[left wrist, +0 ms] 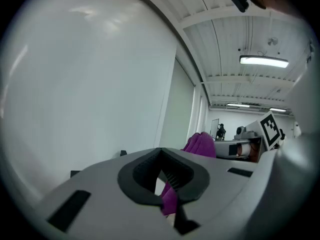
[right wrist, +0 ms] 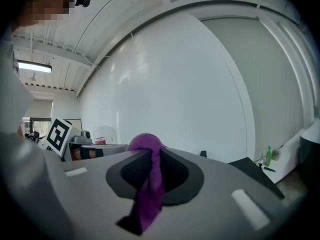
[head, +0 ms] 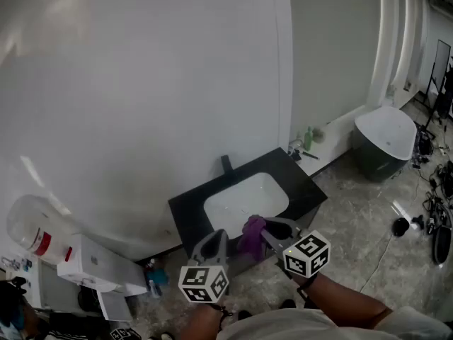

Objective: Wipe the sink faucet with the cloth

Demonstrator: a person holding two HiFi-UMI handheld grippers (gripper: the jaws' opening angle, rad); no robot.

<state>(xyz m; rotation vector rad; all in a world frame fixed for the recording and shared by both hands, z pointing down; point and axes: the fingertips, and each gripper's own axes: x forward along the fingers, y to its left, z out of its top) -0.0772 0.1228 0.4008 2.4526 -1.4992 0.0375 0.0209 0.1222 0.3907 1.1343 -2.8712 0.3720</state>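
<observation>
Faucet behind the sink; cloth at its front edge.

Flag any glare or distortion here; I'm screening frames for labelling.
Head view: soft glare streaks on the white wall, lines bowed. Left gripper view: strong fisheye, dark corners, ceiling light blown out. Right gripper view: same fisheye; purple cloth is fairly sharp.

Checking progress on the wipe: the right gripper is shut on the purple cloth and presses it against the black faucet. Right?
Not quite. The right gripper is shut on the purple cloth, but holds it at the front edge of the sink, apart from the black faucet at the back, as the head view shows.
</observation>
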